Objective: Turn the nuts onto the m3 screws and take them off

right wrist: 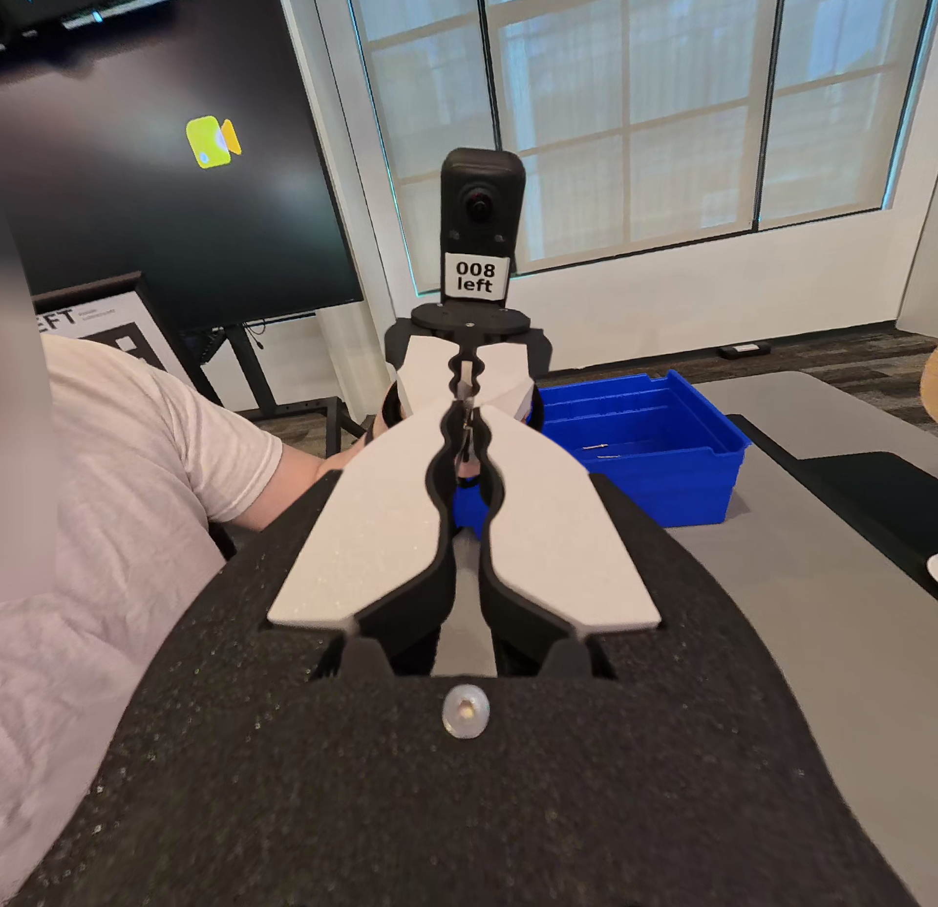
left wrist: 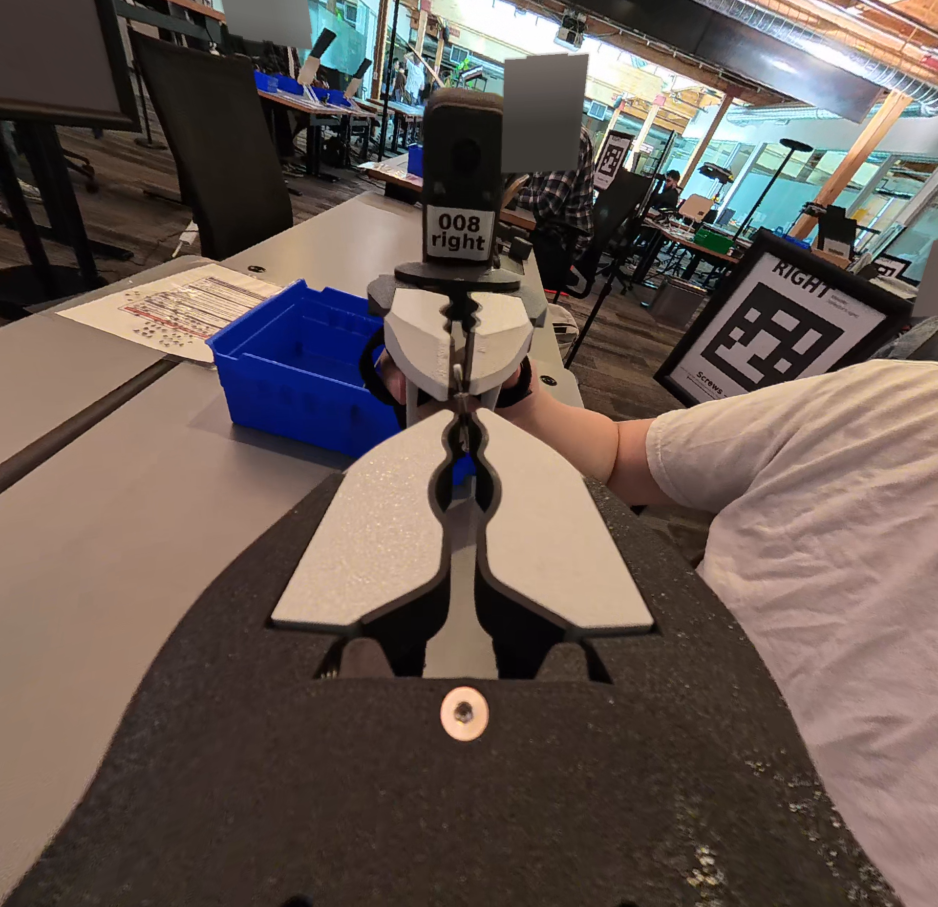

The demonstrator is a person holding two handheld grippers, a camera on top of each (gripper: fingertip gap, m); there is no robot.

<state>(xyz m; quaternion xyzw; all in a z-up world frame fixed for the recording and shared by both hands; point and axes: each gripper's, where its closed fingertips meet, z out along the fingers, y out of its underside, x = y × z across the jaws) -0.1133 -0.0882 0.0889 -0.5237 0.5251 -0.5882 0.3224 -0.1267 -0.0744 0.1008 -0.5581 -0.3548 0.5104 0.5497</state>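
Grippers face each other tip to tip above the grey counter (left wrist: 127, 502). We see the left gripper (left wrist: 463, 428) with jaws narrowed onto one end of a thin metal screw (left wrist: 461, 400), and the right gripper (left wrist: 459, 370), opposite, with jaws pinched on the other end. Small nut-like piece sits on the shaft between the two tips; we cannot tell how far it is threaded.

From the right wrist view, the right gripper (right wrist: 464, 428) meets the left gripper (right wrist: 464, 392) the same way, screw (right wrist: 466, 415) spanning both. Blue bin (right wrist: 675, 481) rests on the counter (right wrist: 812, 603) just behind the tips, two loose screws (right wrist: 601, 451) on its floor. In the left wrist view the bin (left wrist: 304, 400) sits left of the tips, with a printed sheet (left wrist: 167, 309) carrying scattered small nuts (left wrist: 162, 332) beyond it.
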